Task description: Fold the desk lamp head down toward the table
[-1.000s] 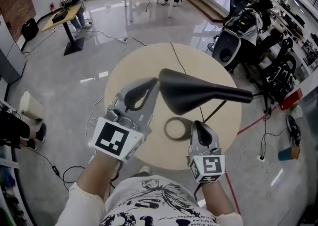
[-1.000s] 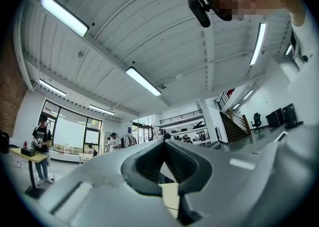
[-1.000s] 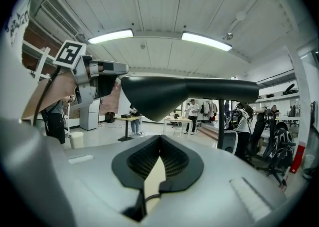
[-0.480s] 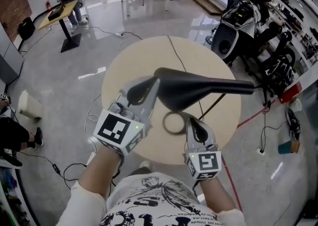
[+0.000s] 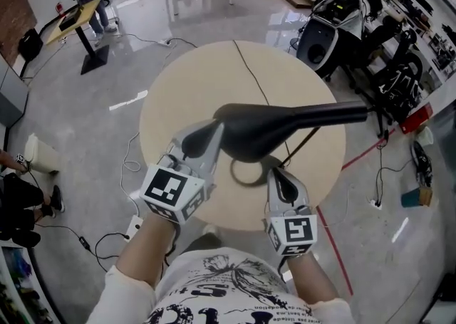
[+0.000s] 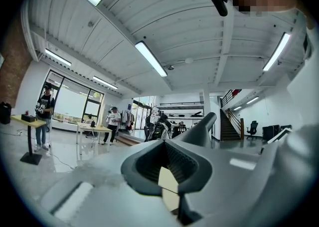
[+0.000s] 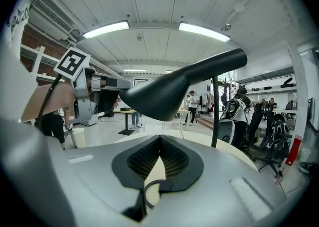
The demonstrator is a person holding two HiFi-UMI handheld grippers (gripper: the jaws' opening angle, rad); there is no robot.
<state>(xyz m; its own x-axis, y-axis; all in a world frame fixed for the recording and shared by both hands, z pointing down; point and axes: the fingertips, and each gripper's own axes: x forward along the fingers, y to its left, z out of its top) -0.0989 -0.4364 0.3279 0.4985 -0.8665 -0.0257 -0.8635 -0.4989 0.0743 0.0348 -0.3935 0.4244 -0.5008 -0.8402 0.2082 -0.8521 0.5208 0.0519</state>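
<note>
A black desk lamp stands on the round beige table (image 5: 178, 95). Its head (image 5: 256, 129) hangs level above its ring base (image 5: 246, 171), and its arm (image 5: 335, 110) runs off to the right. My left gripper (image 5: 214, 129) is shut, its tips touching the left end of the lamp head, with nothing between the jaws. In the left gripper view the shut left gripper (image 6: 164, 142) points up past the lamp head (image 6: 202, 125). My right gripper (image 5: 279, 173) is shut and empty beside the ring base. In the right gripper view the right gripper (image 7: 160, 136) lies under the lamp head (image 7: 164, 94), left of the lamp's stem (image 7: 214, 111).
A black cable (image 5: 249, 73) crosses the table from the far edge to the lamp. Office chairs and bags (image 5: 356, 9) crowd the floor to the right. A person stands at a small desk (image 5: 75, 20) at the far left. Cables and a power strip (image 5: 132, 228) lie on the floor.
The lamp head sits a little lower and its arm looks more level than a second ago. My left gripper has stayed at the head's left end. The right gripper has barely moved.
</note>
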